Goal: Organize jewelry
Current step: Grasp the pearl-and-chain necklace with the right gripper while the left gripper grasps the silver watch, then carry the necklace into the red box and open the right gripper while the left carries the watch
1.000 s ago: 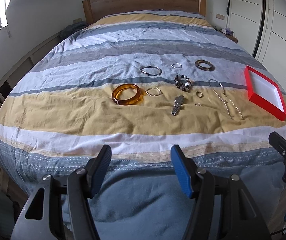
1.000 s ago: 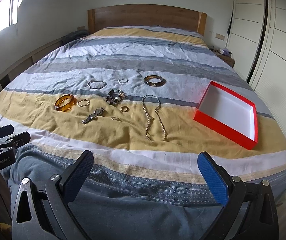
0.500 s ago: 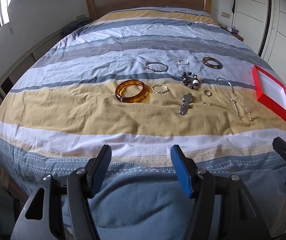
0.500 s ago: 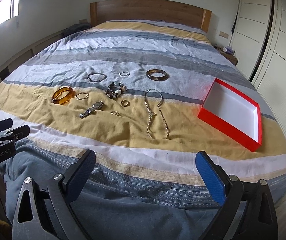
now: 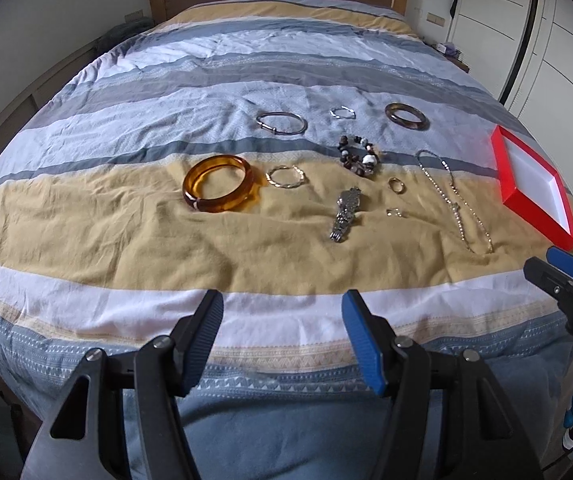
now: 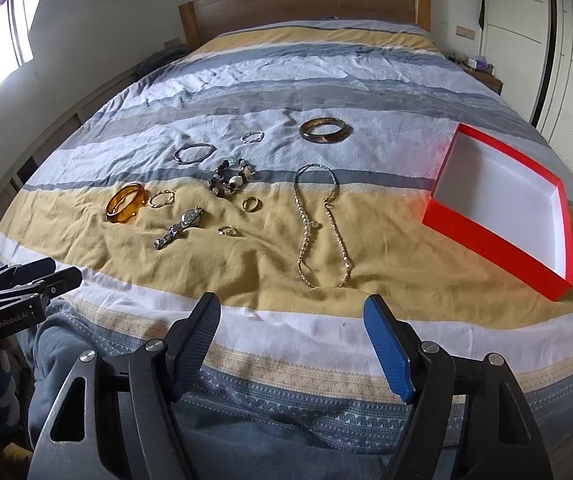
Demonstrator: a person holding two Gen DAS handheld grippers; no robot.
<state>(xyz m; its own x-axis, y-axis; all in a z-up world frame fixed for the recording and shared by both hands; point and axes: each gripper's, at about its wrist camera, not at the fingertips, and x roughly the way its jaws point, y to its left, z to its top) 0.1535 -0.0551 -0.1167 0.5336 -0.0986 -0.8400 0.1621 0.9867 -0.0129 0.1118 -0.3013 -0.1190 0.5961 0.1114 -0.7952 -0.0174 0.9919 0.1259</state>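
**Inspector:** Amber first: a translucent amber resin bangle [image 5: 219,189] lies flat on the yellow band of the striped bedspread [image 5: 86,232], toward the left edge of the bed. Just beside it sits a thin gold twisted hoop [image 5: 285,176], apart from it.

**Clerk:** And the rest of the jewelry?

**Inspector:** A silver link wristwatch [image 5: 345,213] lies nearer the foot edge, with two small rings, a gold ring [image 5: 396,185] and a silver ring [image 5: 394,212], beside it. A dark beaded bracelet [image 5: 358,156] sits on the blue stripe. Beyond it lie a thin grey metal bangle [image 5: 282,123], a small silver bracelet [image 5: 342,112] and a brown tortoiseshell bangle [image 5: 406,116]. A long gold chain necklace [image 6: 320,224] is laid in a loop between the rings and the box.

**Clerk:** The box?

**Inspector:** A shallow red cardboard box with a white interior [image 6: 486,236] rests near the right edge, nothing in it.

**Clerk:** Grippers?

**Inspector:** The left gripper [image 5: 282,334] hovers over the foot edge, blue pads apart, holding nothing. The right gripper [image 6: 292,338] likewise, spread wide and not touching anything.
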